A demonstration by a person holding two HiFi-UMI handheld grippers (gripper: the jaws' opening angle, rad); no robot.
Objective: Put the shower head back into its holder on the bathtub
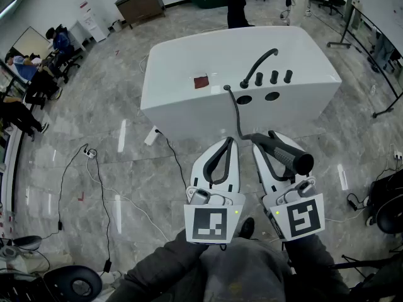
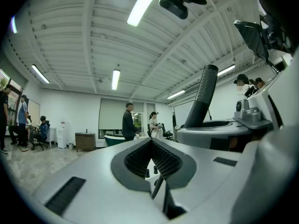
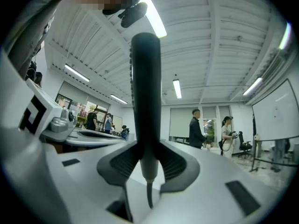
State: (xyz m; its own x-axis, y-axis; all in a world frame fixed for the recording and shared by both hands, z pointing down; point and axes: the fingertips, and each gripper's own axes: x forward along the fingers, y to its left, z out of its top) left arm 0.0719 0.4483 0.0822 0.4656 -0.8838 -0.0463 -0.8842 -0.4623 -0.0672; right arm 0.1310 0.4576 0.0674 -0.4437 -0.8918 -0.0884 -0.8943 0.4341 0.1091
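The shower head (image 1: 291, 157) lies crosswise in the pinching jaws of the right gripper (image 1: 264, 138), its long axis running toward four o'clock. Its holder (image 1: 272, 95), seemingly a dark hole on the bathtub (image 1: 176, 102), sits well apart at twelve o'clock. The left gripper (image 1: 227, 145) is pressed together on nothing.

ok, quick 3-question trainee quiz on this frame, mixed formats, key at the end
1. Which tongs hold the shower head? A) left tongs B) right tongs C) neither
2. True or false: the shower head rests on the bathtub.
3. Fill in: the left tongs are shut and ____.
Key: 1 B; 2 false; 3 empty.
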